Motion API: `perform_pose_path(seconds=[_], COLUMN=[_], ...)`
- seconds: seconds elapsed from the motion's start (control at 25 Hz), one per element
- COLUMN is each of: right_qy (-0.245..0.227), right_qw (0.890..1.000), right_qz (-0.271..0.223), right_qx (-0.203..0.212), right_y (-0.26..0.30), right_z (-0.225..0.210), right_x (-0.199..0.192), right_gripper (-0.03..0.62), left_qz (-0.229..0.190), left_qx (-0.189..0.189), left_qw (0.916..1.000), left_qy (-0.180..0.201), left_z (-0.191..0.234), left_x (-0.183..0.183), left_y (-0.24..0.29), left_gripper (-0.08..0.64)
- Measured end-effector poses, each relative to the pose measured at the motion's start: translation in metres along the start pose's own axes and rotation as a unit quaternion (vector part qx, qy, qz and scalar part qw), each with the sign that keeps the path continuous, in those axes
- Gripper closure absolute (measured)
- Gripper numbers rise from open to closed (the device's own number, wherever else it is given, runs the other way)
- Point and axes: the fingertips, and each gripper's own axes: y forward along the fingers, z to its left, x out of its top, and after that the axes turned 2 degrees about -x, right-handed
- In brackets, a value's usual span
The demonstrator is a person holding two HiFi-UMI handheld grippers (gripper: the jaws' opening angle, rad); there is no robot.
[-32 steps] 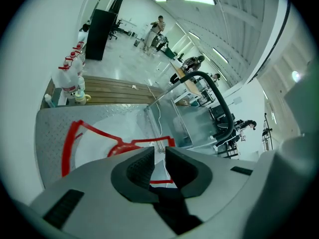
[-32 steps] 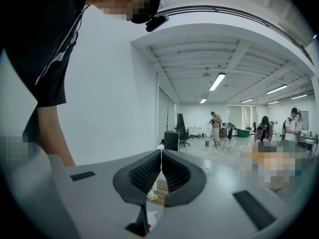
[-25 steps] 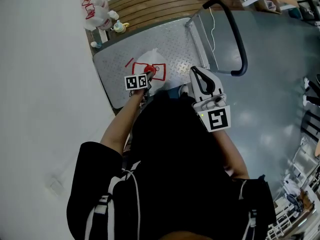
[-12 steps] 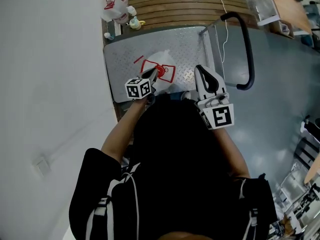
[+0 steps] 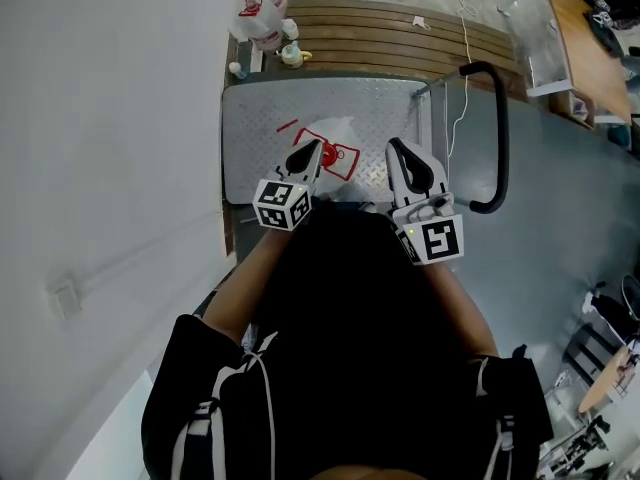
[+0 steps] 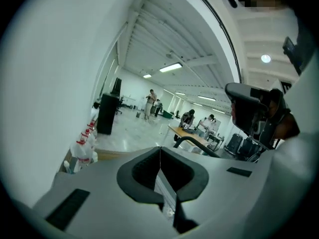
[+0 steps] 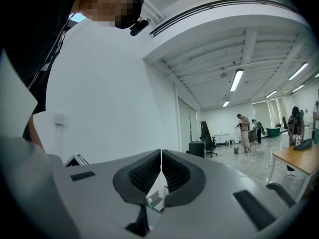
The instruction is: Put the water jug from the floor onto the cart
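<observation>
- One water jug (image 5: 338, 136), clear with a red cap and red label lines, sits on the cart (image 5: 260, 118), close to the deck's edge nearest the person and about midway across it.
- The left tool (image 5: 312, 150) has its jaws pressed fully together with nothing between them. In the head view its tip overlaps the jug's near side, but whether it touches cannot be told. Its own view looks out over the room, tipped a little downward.
- The right tool (image 5: 395, 148) is likewise closed and empty. It is held just right of the jug, over the cart's near edge, and points roughly level.
- Both tools are held side by side in front of the body on bare forearms (image 5: 245, 278) that come out of black sleeves, and their marker cubes (image 5: 282, 203) face up toward the head camera.
- The cart's deck is grey patterned metal plate. Its black looped handle (image 5: 500, 138) stands at the right end in the head view.
- Beyond the cart lies a wooden slatted platform (image 5: 380, 23), with several more jugs (image 5: 262, 3) bunched at its left corner.
- A white wall (image 5: 100, 118) runs along the left, and a glossy grey floor (image 5: 560, 228) spreads to the right.
- The two gripper views show a large hall with strip lights (image 7: 237, 79) on a beamed ceiling, distant people (image 7: 243, 133), an office chair (image 7: 207, 141) and a desk (image 7: 299, 156).
</observation>
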Motion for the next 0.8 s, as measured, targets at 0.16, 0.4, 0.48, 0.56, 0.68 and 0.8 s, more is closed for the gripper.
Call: perform_pose_path(seconds=[0.16,0.4,0.48,0.56,0.68,0.8], right_qy=[-0.011,-0.019,-0.021,-0.021,-0.025,-0.027], right_qw=[1.0,1.0,1.0,1.0,1.0,0.999], right_qz=[-0.005,-0.007,-0.004,-0.004,0.0,0.014], right_qx=[0.009,0.008,0.003,0.002,-0.002,-0.012], right_y=[0.006,0.01,0.011,0.012,0.011,0.01], right_z=[0.002,0.004,0.005,0.007,0.008,0.006], right_x=[0.005,0.006,0.005,0.005,0.002,-0.001], right_gripper=[0.572,0.574,0.574,0.574,0.574,0.574], left_qz=[-0.053,-0.116,-0.125,-0.128,-0.126,-0.124], left_qx=[0.032,0.052,0.05,0.049,0.048,0.045], left_qw=[0.9968,0.9895,0.9875,0.9863,0.9855,0.9853], left_qy=[0.05,0.069,0.081,0.092,0.103,0.108], left_z=[-0.011,-0.024,-0.029,-0.03,-0.031,-0.032], left_x=[0.035,0.07,0.075,0.078,0.077,0.076], left_y=[-0.015,-0.032,-0.034,-0.035,-0.037,-0.037], left_gripper=[0.541,0.541,0.541,0.541,0.541,0.54])
